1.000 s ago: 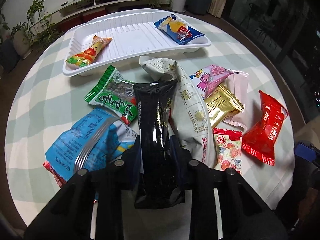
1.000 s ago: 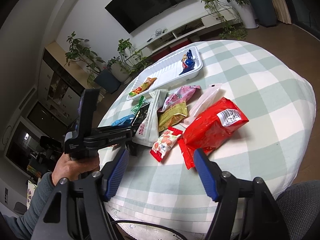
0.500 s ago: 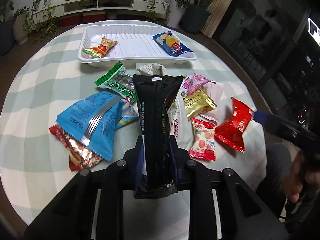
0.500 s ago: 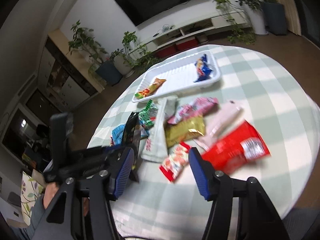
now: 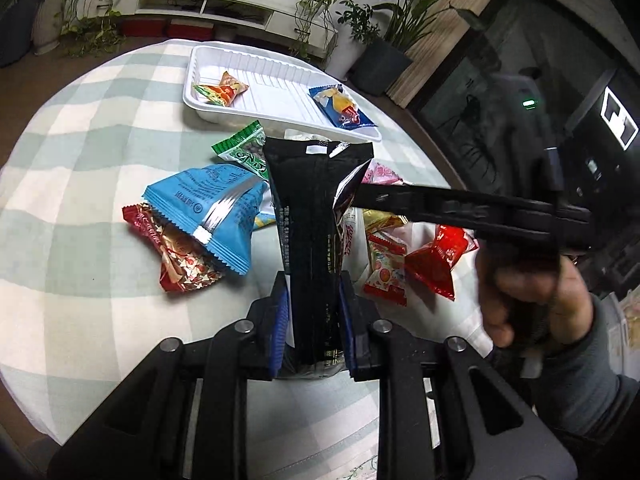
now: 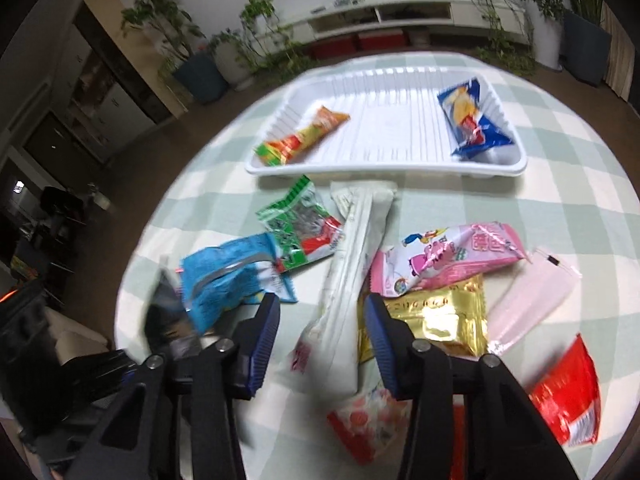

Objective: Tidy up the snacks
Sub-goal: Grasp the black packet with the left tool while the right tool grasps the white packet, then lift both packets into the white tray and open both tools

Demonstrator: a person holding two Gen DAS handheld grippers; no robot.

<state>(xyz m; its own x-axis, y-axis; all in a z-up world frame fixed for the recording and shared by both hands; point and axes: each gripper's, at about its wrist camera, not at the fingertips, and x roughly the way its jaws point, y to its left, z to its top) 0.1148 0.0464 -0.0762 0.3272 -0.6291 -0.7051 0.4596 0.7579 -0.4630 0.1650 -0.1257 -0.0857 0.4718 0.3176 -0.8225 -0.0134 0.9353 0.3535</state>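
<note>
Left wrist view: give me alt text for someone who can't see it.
The left claw is shut on a long black snack packet, held above a checked table strewn with wrapped snacks. Beyond lies a white tray holding two packets; the right claw reaches in from the right.

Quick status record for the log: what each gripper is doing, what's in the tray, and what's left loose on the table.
left gripper: shut on long black snack packet, held above the table
right gripper: jaws open, empty, over long white snack packet
white ribbed plastic tray: holds orange-green packet and blue packet
loose on checked tablecloth: green, light-blue, white, pink, gold, pale-pink and red packets
</note>
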